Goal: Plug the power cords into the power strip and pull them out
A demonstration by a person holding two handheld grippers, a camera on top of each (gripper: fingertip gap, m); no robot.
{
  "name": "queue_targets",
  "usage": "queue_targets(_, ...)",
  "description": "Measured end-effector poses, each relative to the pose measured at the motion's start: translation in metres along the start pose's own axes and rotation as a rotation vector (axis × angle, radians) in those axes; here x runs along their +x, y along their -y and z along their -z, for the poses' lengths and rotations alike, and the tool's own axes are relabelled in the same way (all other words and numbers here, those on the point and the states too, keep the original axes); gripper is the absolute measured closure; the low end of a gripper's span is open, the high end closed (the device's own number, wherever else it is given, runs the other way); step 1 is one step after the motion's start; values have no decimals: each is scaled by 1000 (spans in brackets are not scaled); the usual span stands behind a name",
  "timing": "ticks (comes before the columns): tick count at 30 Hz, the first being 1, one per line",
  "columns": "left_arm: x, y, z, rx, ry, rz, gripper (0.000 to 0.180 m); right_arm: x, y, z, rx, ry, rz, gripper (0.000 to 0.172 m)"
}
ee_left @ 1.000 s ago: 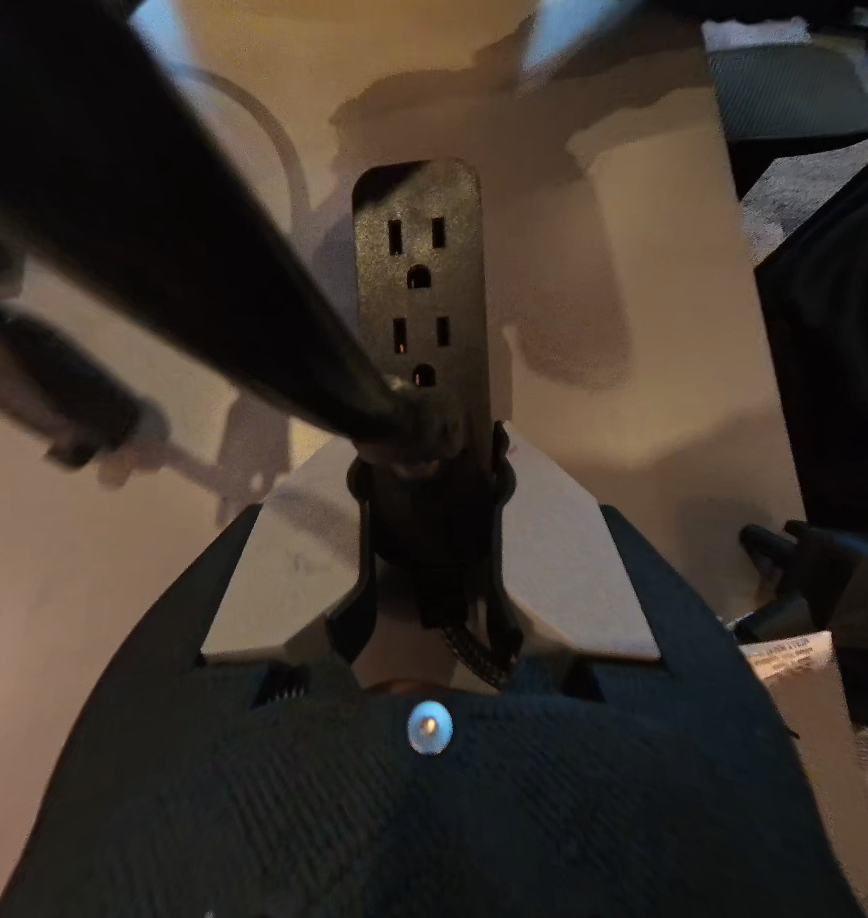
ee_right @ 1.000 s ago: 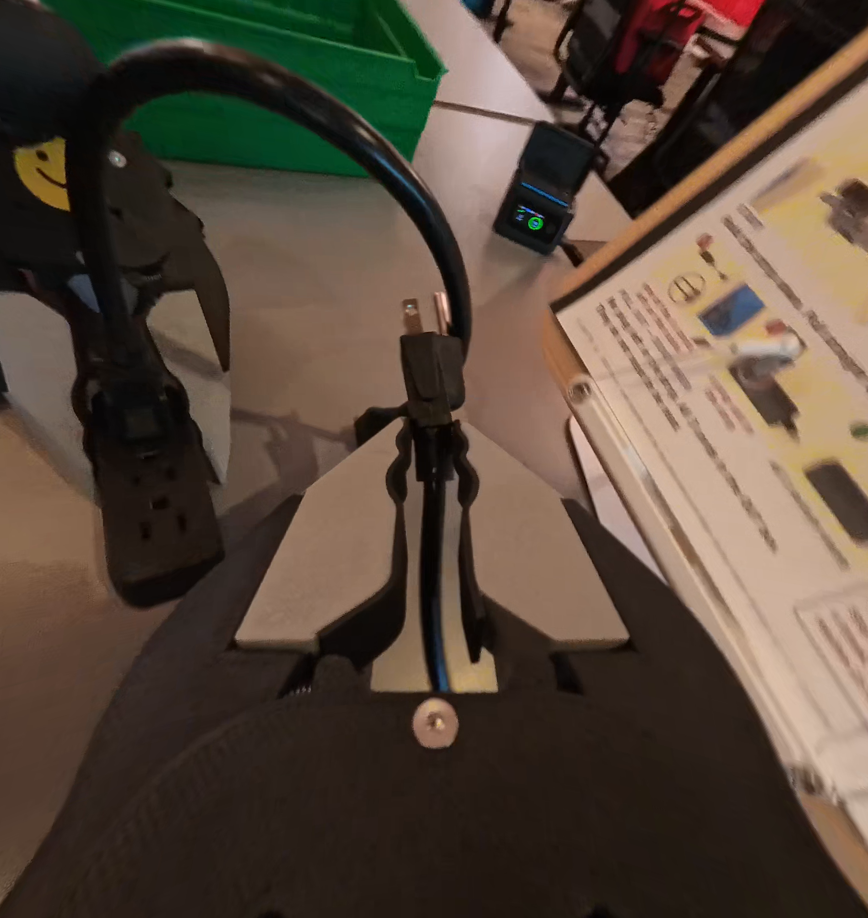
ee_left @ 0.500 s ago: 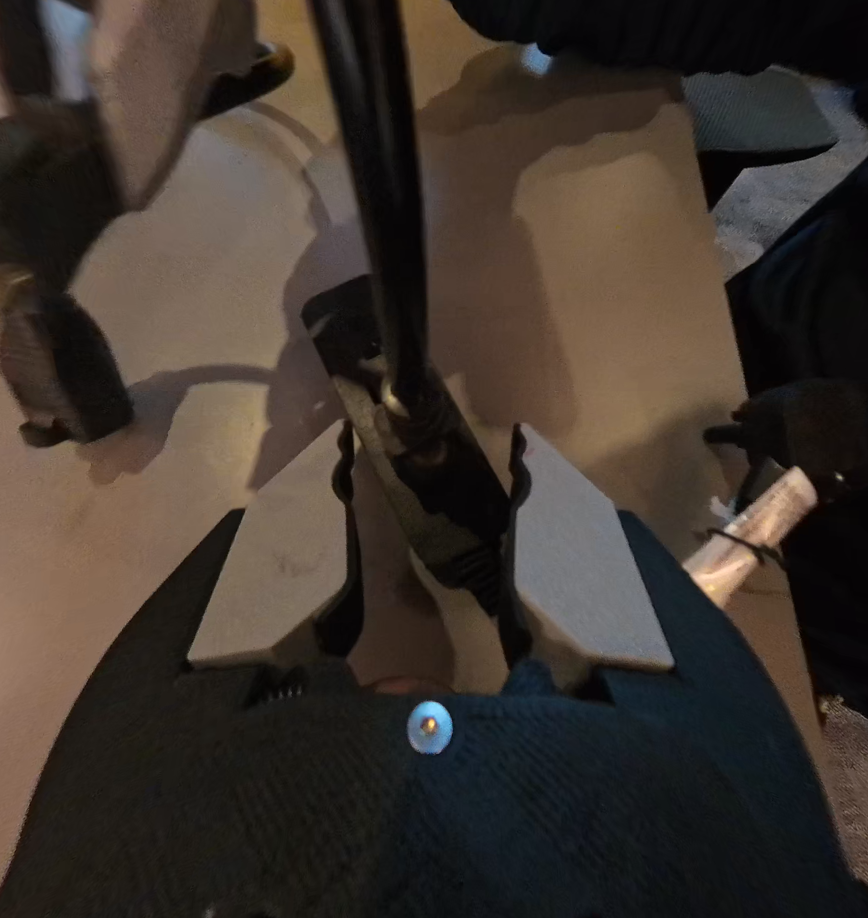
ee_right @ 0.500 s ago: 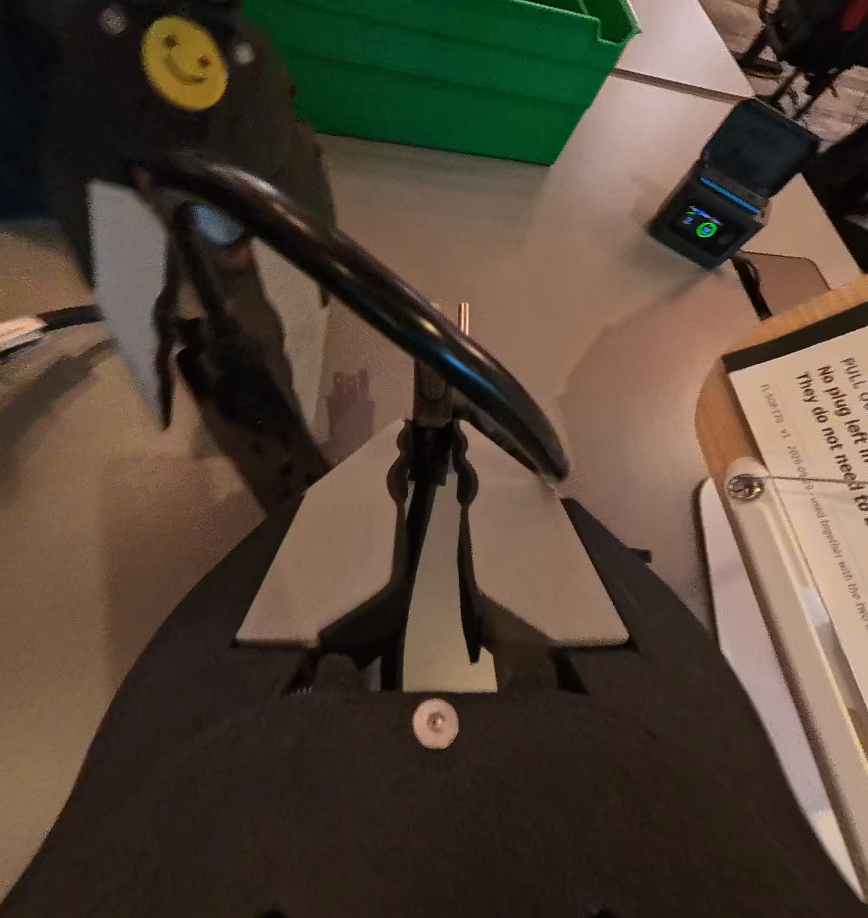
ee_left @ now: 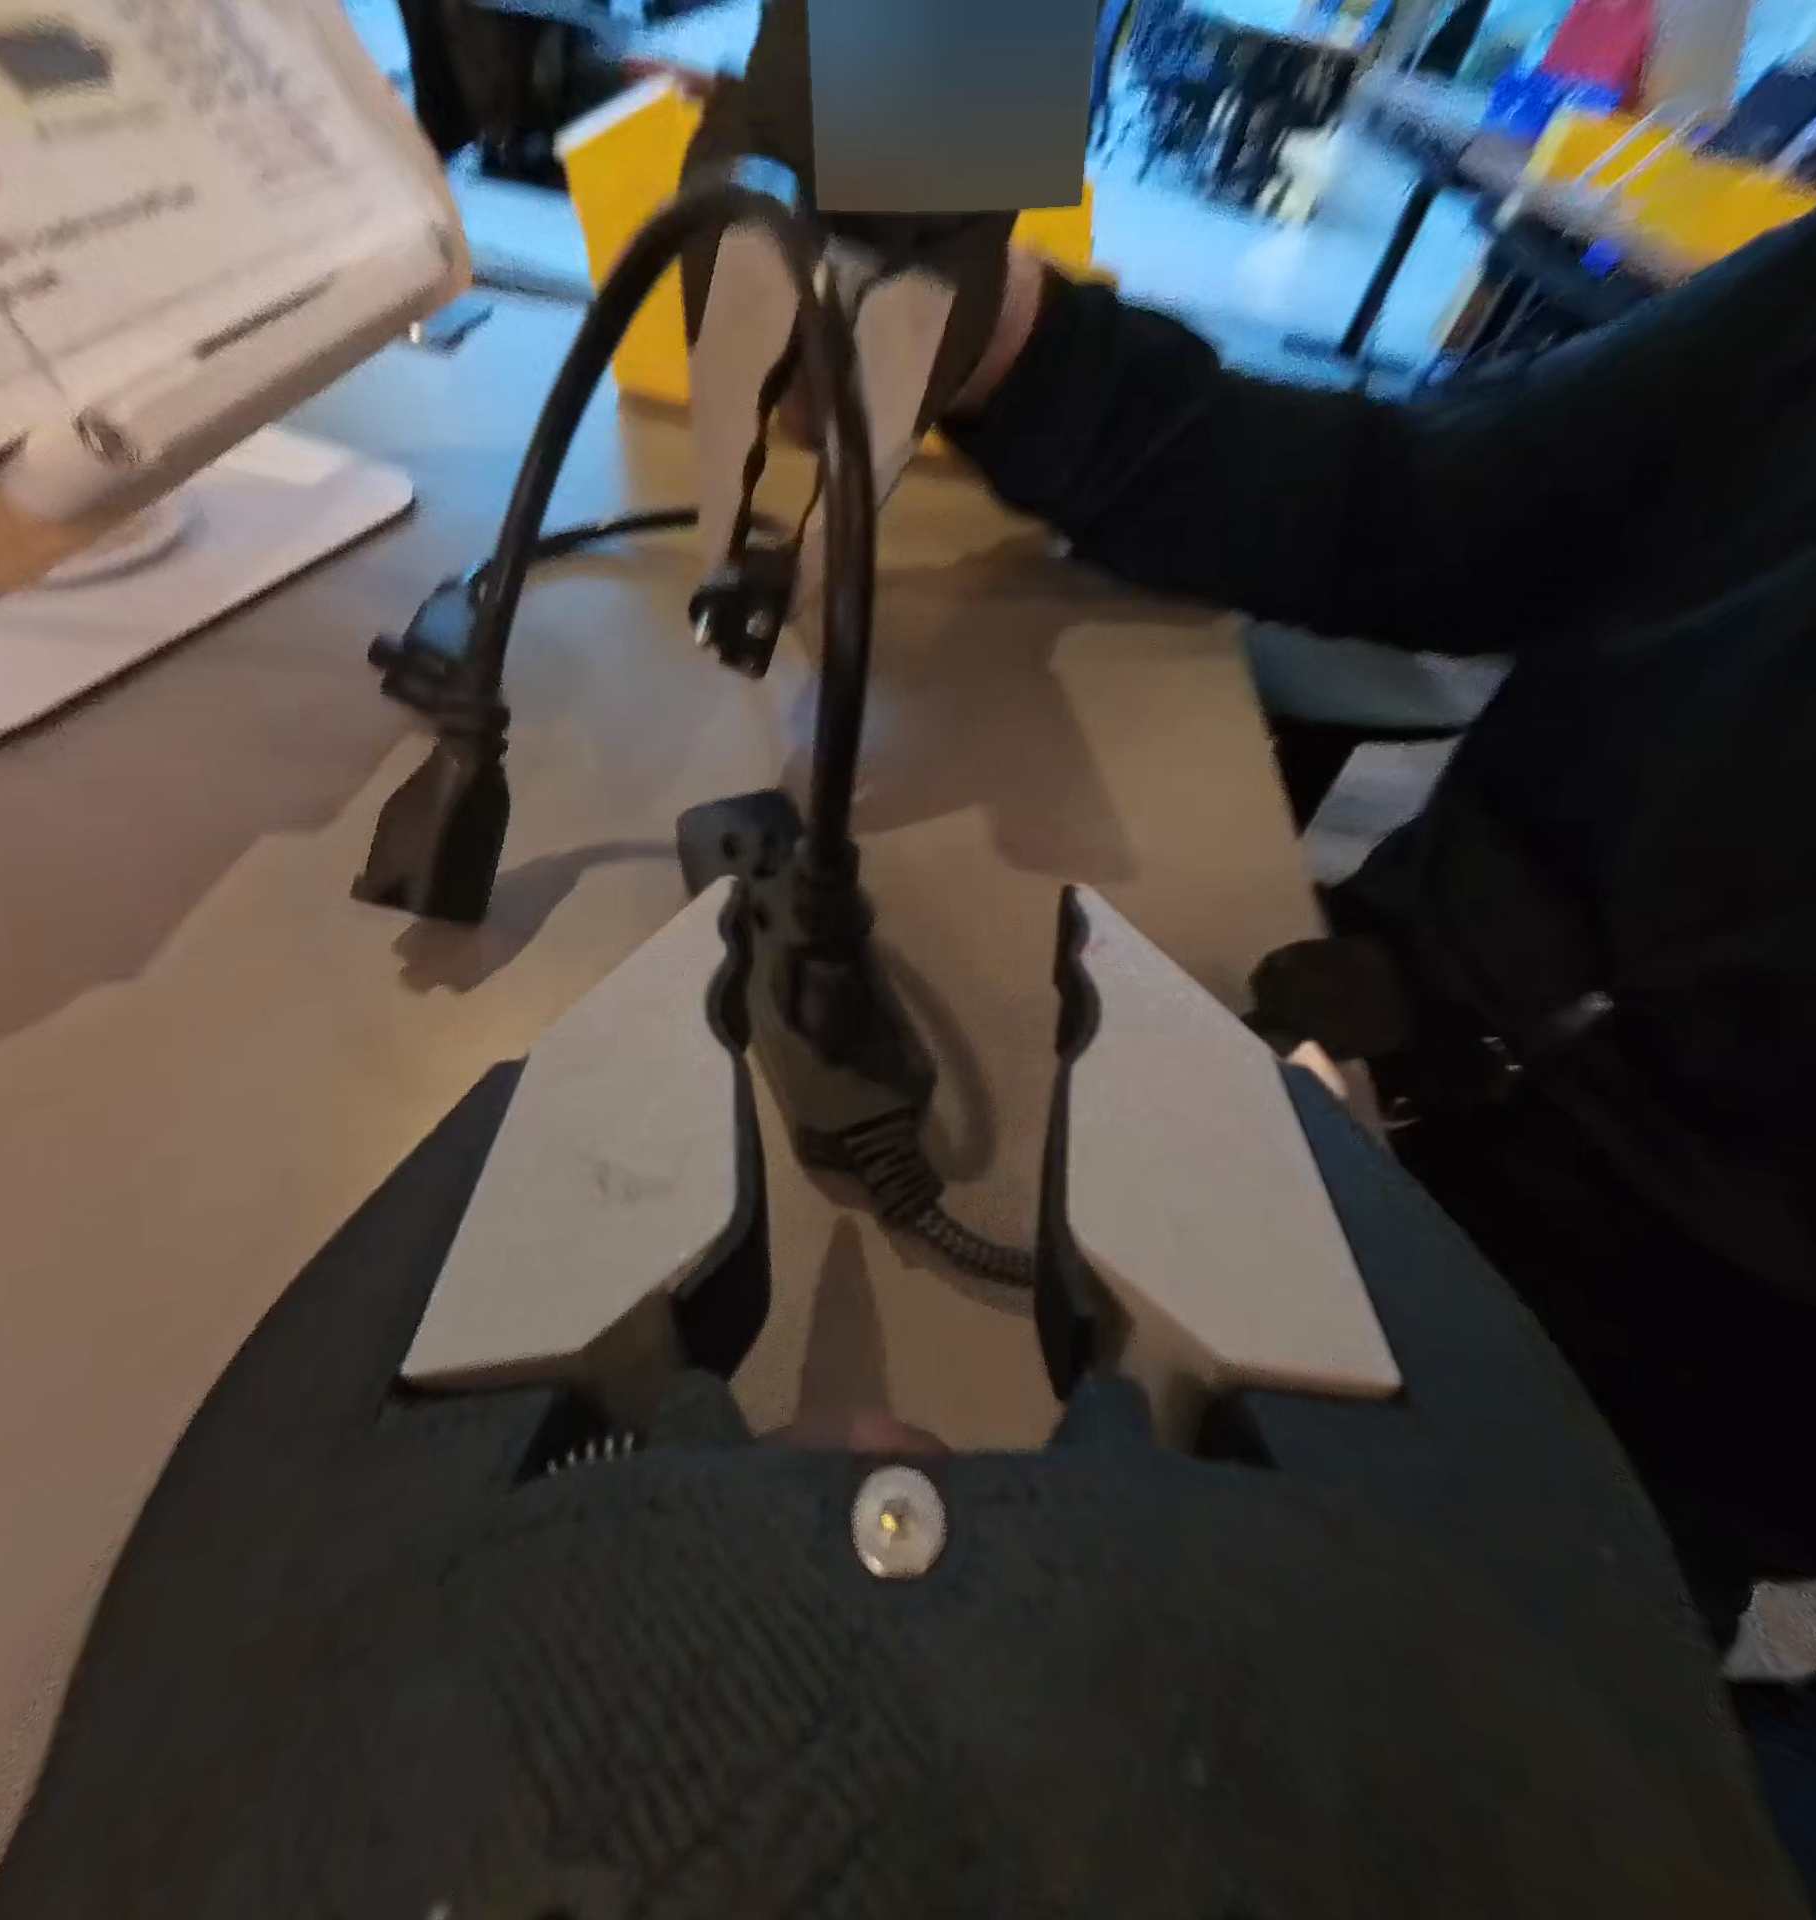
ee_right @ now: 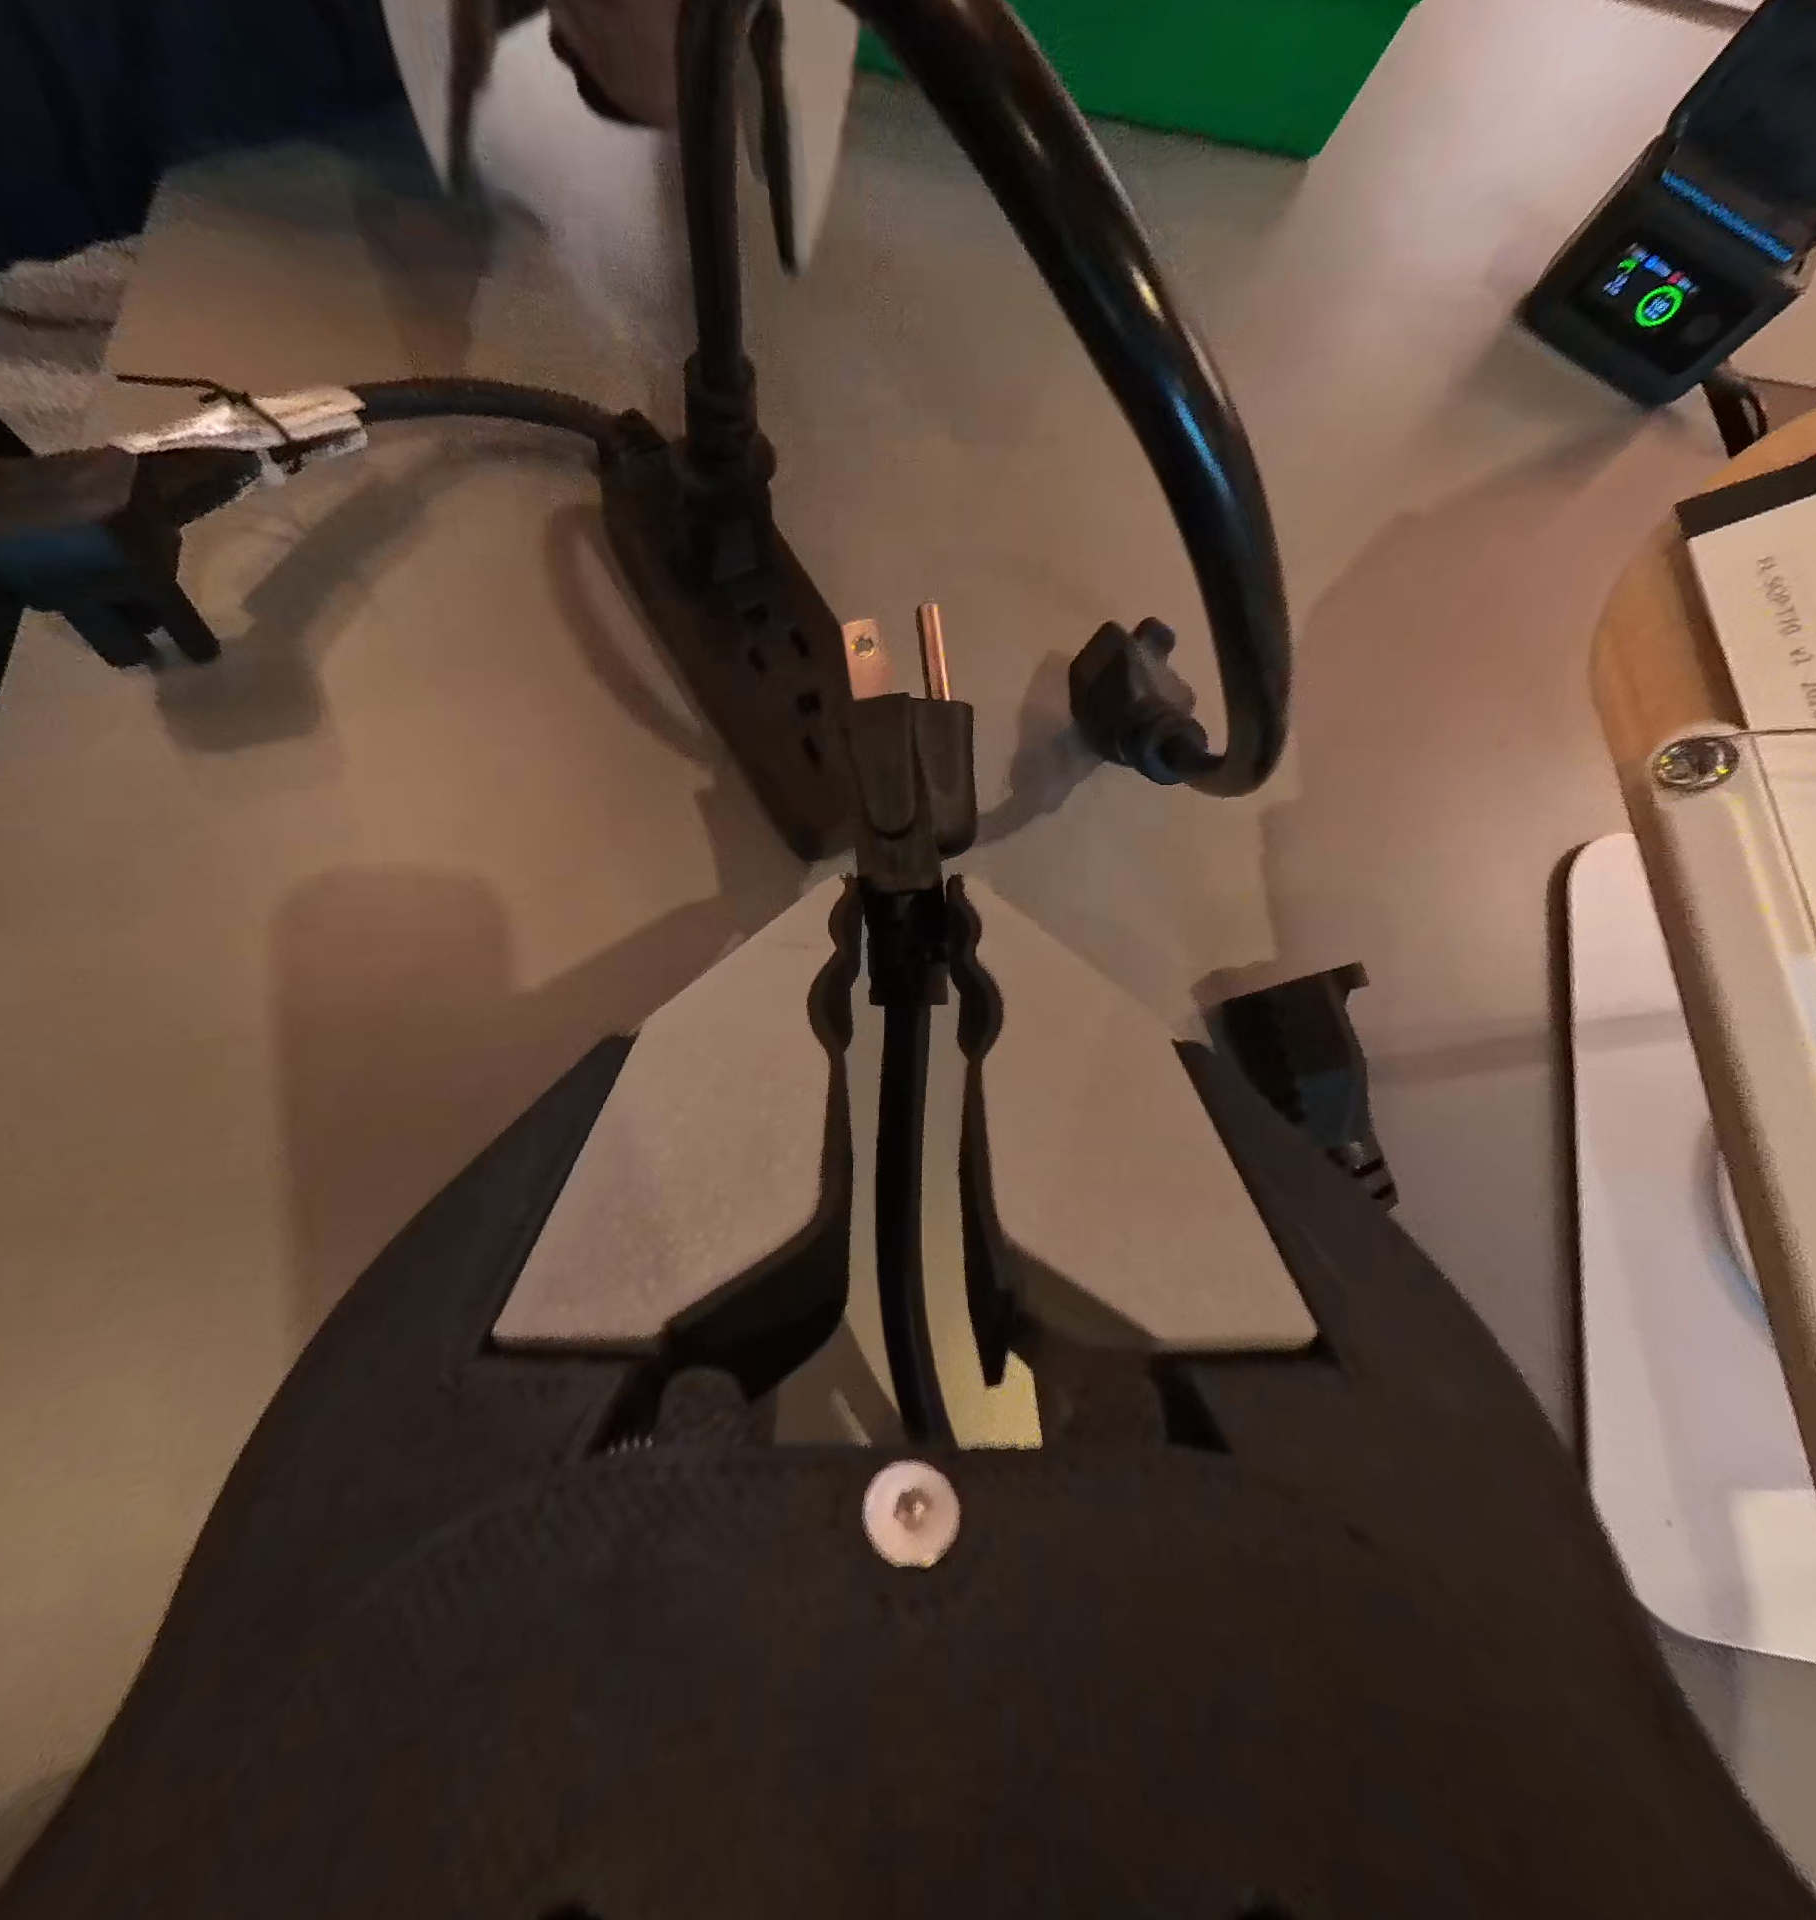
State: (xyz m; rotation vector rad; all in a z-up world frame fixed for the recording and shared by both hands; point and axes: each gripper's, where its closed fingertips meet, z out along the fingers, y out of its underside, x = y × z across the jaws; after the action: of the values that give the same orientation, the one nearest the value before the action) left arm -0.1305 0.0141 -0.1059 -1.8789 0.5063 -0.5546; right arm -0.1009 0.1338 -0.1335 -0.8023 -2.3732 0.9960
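The right gripper (ee_right: 906, 914) is clenched on a black plug (ee_right: 909, 769), prongs pointing to twelve o'clock. The power strip (ee_right: 748, 623) lies on the table (ee_right: 364, 831) at eleven o'clock of it, one cord (ee_right: 717, 312) already plugged in. The left gripper (ee_left: 899, 935) stands released around the strip's end.

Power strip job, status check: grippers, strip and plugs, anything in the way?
Left gripper open around power strip. Right gripper clamps unplugged plug, prongs out. One cord plugged in. Looping cable crowds the approach.
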Motion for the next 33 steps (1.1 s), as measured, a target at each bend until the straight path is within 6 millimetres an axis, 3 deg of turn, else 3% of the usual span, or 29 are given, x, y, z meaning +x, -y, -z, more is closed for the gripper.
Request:
queue_targets(4, -11, 22, 26, 99, 210, -4, 133, -4, -5, 0, -39, 3, 20, 159)
queue_targets(6, -5, 37, 28, 98, 324, -64, 141, -7, -6, -1, -56, 17, 9, 159)
queue_targets(8, 11, 49, 16, 14, 426, -231, 146, -10, -3, 0, -50, 53, -41, 159)
queue_targets(14, 43, 60, -52, -275, 502, -618, 145, -27, 11, 9, 3, 199, -219, 158)
queue_targets(16, 35, 51, -71, -388, 533, -743, 146, -34, 18, 12, 35, 256, -274, 159)
queue_targets(20, 3, 33, -86, -641, 654, -980, 140, -52, 32, 22, 105, 433, -402, 159)
queue_targets(23, -6, 34, -91, -680, 697, -1118, 155, -59, 32, 28, 130, 556, -508, 159)
queue_targets(27, -12, 34, -93, -583, 731, -1006, 155, -51, 32, 30, 139, 519, -519, 159)
queue_targets(30, -20, 33, -87, -462, 749, -795, 156, -23, 42, 41, 204, 269, -414, 168)
queue_targets(32, -24, 35, -78, -395, 793, -726, 156, -2, 54, 60, 286, 85, -334, 157)
queue_targets(33, -25, 37, -73, -371, 821, -720, 156, -3, 61, 71, 331, 59, -299, 157)
